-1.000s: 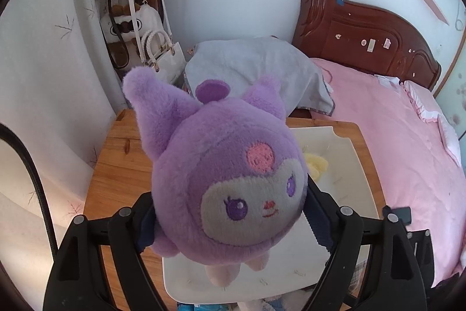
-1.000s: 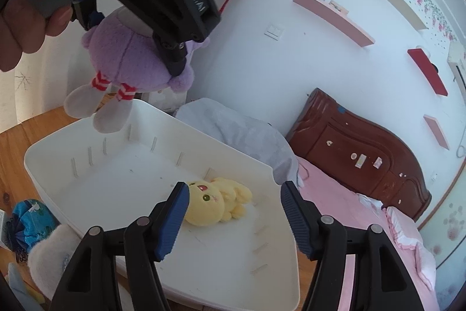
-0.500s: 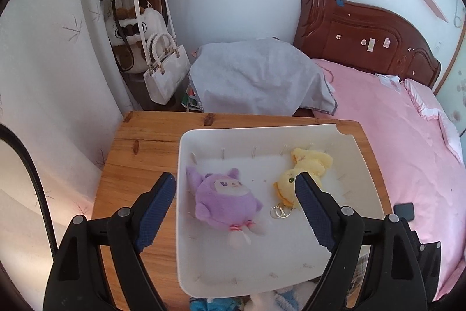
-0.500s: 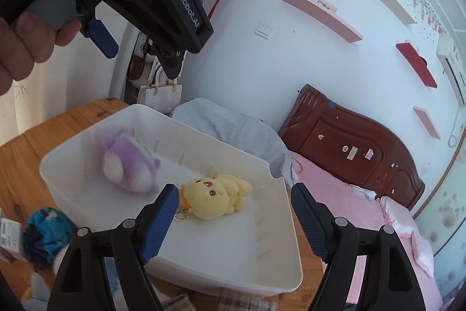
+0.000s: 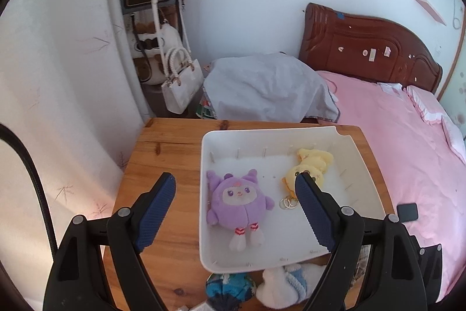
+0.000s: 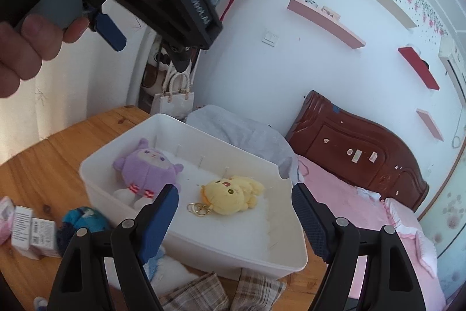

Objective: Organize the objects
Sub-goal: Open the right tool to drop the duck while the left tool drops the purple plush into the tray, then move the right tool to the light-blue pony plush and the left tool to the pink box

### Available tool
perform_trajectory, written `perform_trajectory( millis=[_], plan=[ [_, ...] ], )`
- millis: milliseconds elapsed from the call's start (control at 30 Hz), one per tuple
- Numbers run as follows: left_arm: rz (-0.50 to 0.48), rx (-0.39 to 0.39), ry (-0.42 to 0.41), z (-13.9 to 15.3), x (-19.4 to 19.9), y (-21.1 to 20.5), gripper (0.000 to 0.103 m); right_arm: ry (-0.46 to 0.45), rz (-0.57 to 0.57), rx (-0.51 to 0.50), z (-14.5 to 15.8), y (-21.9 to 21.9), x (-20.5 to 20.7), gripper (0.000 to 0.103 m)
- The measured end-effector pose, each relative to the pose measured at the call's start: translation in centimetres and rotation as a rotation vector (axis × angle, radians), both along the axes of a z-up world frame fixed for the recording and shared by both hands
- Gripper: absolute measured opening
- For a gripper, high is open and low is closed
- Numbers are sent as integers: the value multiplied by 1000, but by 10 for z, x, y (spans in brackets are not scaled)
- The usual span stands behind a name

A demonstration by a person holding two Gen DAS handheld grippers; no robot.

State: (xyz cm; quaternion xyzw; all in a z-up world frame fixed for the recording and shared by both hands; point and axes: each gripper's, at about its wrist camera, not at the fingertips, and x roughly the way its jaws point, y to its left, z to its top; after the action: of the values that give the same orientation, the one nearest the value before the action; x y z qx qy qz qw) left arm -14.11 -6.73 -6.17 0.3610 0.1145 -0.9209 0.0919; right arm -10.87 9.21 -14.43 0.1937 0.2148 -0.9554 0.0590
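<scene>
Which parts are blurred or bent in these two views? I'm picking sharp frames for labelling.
Left wrist view: sharp throughout; the purple plush doll in the white plastic bin is crisp, though fisheye bends the walls. Right wrist view: the small white cartons at the lower left are smeared by motion, and the left hand-held gripper looms dark and soft overhead.

left hand-held gripper (image 5: pixel 234 194): black frame, silver screws, blue ridged pads, black cable | right hand-held gripper (image 6: pixel 234 212): black frame, silver screws, blue textured pads | hand (image 6: pixel 29 48): bare skin, grey handle, white lettering on housing
</scene>
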Motion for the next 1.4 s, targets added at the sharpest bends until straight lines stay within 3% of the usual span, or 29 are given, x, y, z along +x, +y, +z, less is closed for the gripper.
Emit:
perform_trajectory(
  millis=[200, 500, 733, 933, 1300, 1400],
  plan=[
    [39, -16, -19, 2, 27, 5, 87, -38, -8, -41, 7, 11, 26, 81],
    [123, -19, 30, 18, 83, 3, 87, -214, -31, -351, 22, 46, 54, 82],
    [212, -19, 30, 11, 112, -9, 87, -306, -19, -468, 20, 52, 68, 83],
    [274, -17, -20, -8, 129, -20, 87, -456, -17, -609, 4, 54, 65, 83],
    [329, -22, -102, -42, 150, -30, 87, -685, -14, -656, -35, 37, 59, 85],
    [334, -24, -125, -51, 152, -33, 87, -738, -25, -692, -43, 37, 57, 96]
  ],
)
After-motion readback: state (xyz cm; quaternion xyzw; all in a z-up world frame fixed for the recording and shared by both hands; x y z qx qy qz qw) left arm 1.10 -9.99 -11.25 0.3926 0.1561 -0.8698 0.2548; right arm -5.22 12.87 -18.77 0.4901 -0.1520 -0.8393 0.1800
